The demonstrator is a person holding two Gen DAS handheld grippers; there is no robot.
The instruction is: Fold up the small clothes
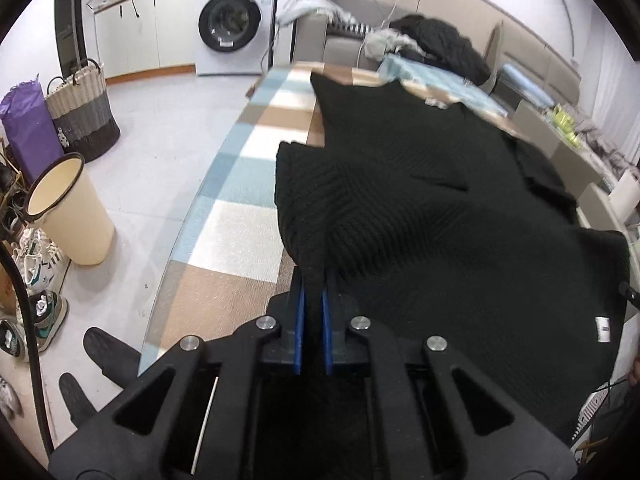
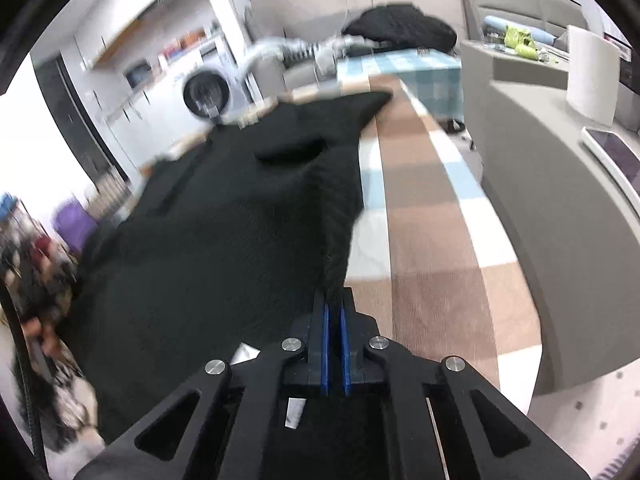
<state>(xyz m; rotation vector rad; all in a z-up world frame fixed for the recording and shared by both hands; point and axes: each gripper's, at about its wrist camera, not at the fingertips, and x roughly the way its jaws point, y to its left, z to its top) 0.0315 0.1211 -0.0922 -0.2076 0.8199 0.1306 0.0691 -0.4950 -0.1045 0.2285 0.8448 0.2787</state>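
Black ribbed knit garment (image 1: 420,216) spread on checked tabletop (image 1: 240,184); left gripper (image 1: 313,280) clenched on its 9 o'clock edge, right gripper (image 2: 334,300) on 3 o'clock edge.

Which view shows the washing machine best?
Left wrist: the washing machine is sharp, door and front panel fully visible. Right wrist shows it too, but motion-blurred and partly hidden behind the black knit garment.

The sweater (image 1: 420,208) lies on the table (image 1: 240,184); washing machine (image 1: 234,24) behind.
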